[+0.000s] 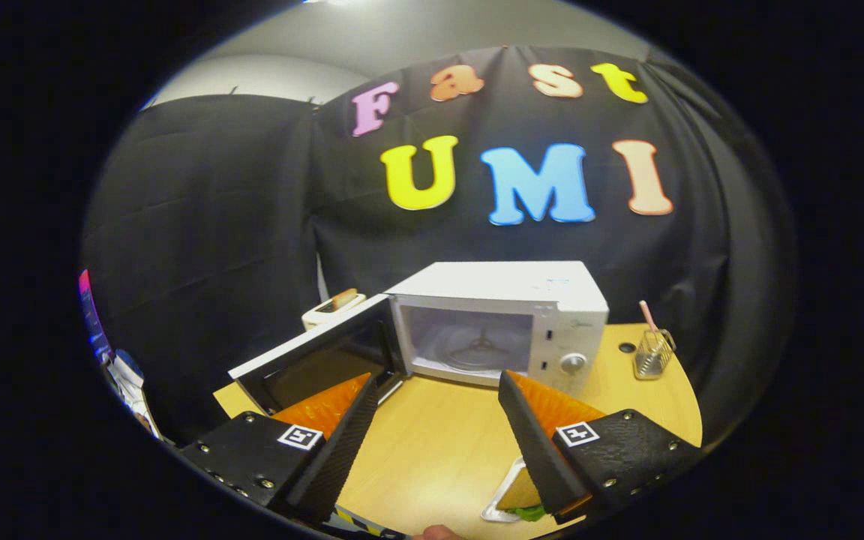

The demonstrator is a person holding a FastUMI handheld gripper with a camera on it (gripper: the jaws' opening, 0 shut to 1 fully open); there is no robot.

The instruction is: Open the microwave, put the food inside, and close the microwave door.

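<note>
1. The microwave is sitting at twelve o'clock beyond the fingers, its door hanging open, cavity holding just a turntable; any label is unreadable.
2. The gripper is spreading released, gripping nothing.
3. The food is lying on a tray at five o'clock, beside one finger.
4. A mesh cup is holding a straw.

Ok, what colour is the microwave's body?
White, seen in the gripper view: the microwave, door open.

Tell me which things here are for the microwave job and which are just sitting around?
For the job:
- microwave, its door already swung open
- food on a tray, beside the right finger
- gripper, fingers open, holding nothing

Just sitting around:
- toaster behind the door
- glass holder with a pink stick beside the microwave
- wooden table under everything
</note>
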